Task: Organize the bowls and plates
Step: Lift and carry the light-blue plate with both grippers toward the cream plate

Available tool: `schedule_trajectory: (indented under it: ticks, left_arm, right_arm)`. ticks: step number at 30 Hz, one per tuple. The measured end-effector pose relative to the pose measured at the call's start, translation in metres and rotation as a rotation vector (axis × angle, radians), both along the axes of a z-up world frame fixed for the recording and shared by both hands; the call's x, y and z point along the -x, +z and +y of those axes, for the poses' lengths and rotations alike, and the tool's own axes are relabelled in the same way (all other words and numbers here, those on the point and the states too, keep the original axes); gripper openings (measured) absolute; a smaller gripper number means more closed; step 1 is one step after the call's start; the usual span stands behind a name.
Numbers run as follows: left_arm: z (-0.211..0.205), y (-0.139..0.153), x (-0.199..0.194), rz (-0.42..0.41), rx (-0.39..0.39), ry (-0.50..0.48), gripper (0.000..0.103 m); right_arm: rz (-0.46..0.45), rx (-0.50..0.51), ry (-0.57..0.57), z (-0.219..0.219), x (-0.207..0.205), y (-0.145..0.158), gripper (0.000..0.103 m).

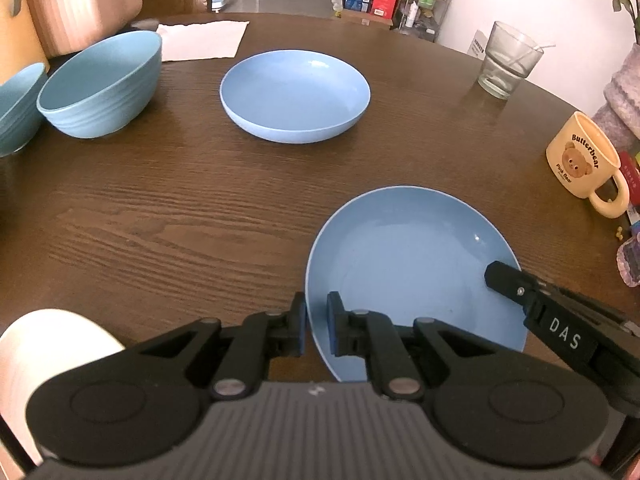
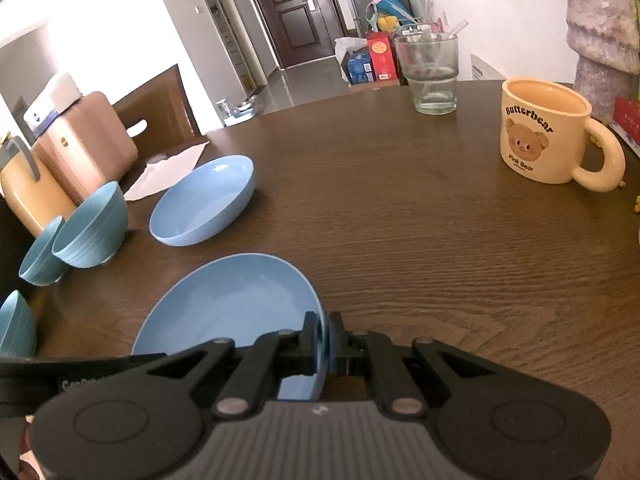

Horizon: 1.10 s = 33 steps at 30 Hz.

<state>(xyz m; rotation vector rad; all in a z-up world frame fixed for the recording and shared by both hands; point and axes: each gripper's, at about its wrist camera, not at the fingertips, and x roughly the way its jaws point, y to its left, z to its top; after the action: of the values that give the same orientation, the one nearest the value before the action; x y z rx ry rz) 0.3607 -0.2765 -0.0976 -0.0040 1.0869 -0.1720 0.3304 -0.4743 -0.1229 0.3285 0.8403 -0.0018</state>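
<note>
Plate (image 1: 408, 264), light blue and shallow, sits tilted near the front edge of the dark wood-grain counter (image 1: 180, 208), gripped at two spots on its rim. Left hand-held gripper (image 1: 317, 322): pads clamped on the plate's left rim, one finger outside, one inside the dish. Right hand-held gripper (image 2: 325, 344): jaws pressed together on the plate's right rim; in the left wrist view only its black finger marked "DAS" shows, lying over the plate's right edge. Whether the plate's underside touches the counter cannot be told from either view.

Second blue plate (image 1: 295, 96), same shape, rests flat farther back near the counter's middle, well apart from the held one. Ribbed teal bowl (image 1: 102, 84) stands left of it, upright. Another teal bowl (image 1: 18, 108) is just beside that one, cut by the frame edge; the right wrist view shows the two touching or nearly so. Third teal bowl (image 2: 14, 324) is partly visible at the left edge, nearer the front.

White paper sheet (image 1: 202, 40) lies behind the bowls. Clear glass (image 1: 508, 60) with a straw stands at the far right. Cream bear mug (image 1: 582, 156), printed "Butterbear", stands right of the held plate, handle pointing toward the counter's right edge. White rounded object (image 1: 44, 356) at lower left, unidentified.
</note>
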Motion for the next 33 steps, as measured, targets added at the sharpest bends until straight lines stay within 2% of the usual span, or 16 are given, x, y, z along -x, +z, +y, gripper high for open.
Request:
schedule_trajectory:
  ticks: [33]
  left_arm:
    - [0.034,0.025,0.059,-0.024,0.017,0.059,0.011]
  right_arm:
    - [-0.044,0.006,0.049,0.032,0.047,0.026,0.005]
